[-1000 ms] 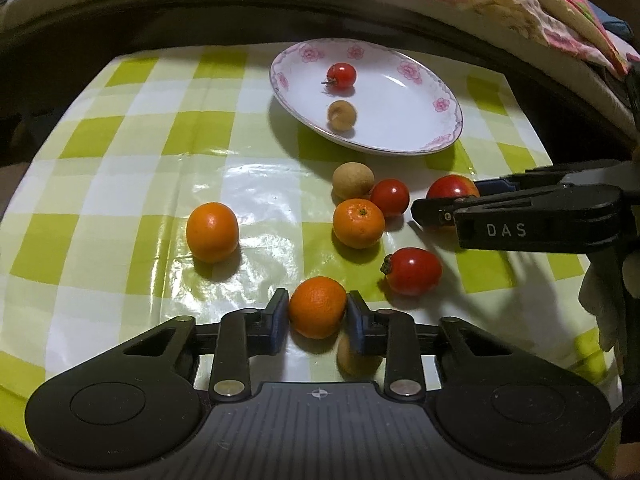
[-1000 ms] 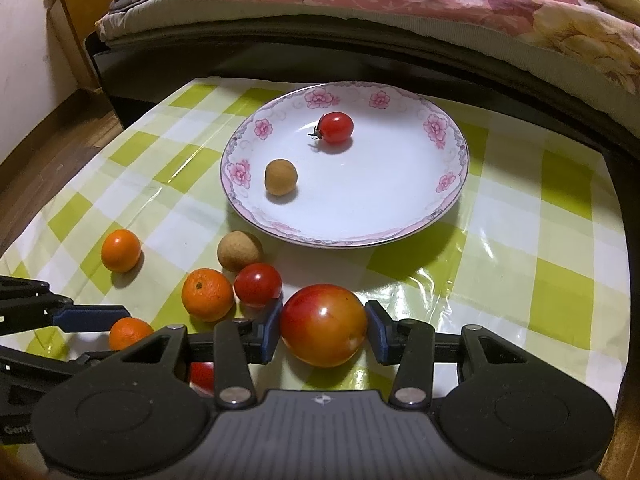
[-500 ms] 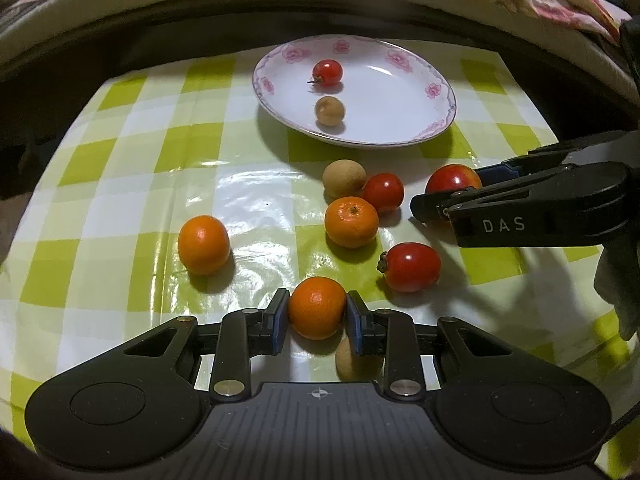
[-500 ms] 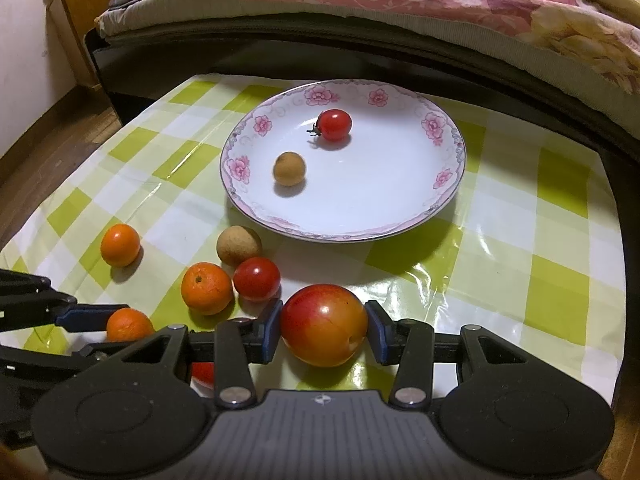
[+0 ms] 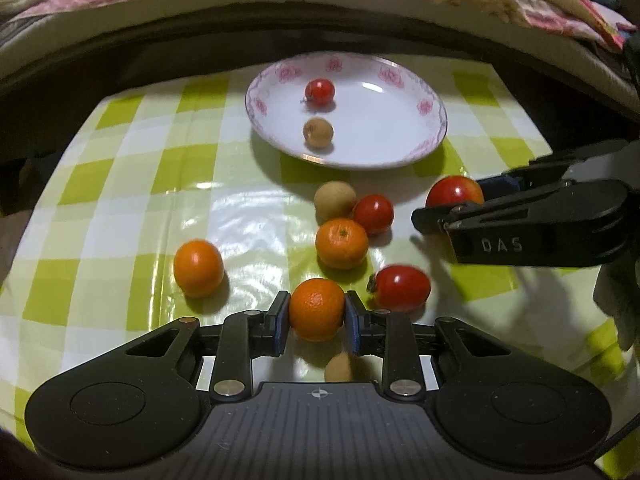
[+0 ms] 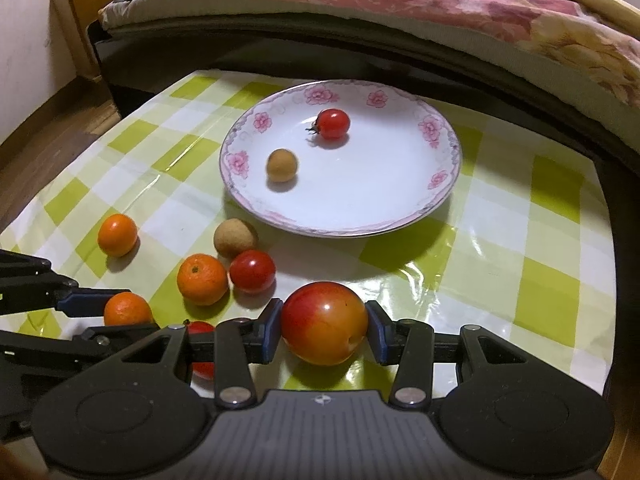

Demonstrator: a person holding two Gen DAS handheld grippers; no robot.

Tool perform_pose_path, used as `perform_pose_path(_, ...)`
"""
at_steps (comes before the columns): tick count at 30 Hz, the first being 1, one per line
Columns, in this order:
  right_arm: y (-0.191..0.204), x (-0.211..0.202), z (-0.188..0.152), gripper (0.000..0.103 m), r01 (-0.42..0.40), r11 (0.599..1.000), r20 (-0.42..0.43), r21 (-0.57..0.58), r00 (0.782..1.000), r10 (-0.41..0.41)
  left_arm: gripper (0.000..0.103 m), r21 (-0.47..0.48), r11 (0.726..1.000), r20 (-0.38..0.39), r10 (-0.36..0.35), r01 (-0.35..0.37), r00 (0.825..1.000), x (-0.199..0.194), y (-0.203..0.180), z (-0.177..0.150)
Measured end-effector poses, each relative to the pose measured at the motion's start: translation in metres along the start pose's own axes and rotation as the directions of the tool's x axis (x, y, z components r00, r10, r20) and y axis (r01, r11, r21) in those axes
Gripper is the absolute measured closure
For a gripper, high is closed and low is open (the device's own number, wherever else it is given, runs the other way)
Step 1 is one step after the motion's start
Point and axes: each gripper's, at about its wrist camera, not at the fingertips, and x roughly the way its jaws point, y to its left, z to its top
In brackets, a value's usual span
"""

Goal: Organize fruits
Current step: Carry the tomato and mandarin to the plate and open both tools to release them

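Since a second ago the left gripper is lifting slightly with the mandarin, the cloth and plate sliding down-view; its jaws are closing onto the fruit, now just above the tablecloth. The right gripper is clamping the red-yellow fruit, unmoved, short of the plate. Squeezing harder risks bruising; the round, smooth skins may be slipping out and scattering the loose tomatoes nearby.
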Motion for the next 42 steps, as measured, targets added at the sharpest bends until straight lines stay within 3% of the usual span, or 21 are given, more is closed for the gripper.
perform_pose_path(20,-0.013,-0.019,0.022,0.057,-0.009,0.998,0.079,0.056,0.997,0.004,0.068,-0.02,1.0,0.121,-0.007,0.009,0.993,0.0,-0.01,0.057)
perform_pose_path(42,-0.036,0.006,0.055,0.057,0.016,0.997,0.112,0.075,0.993,-0.025,0.068,-0.039,0.999,0.118,0.005,0.0,0.993,0.033,-0.006,0.086)
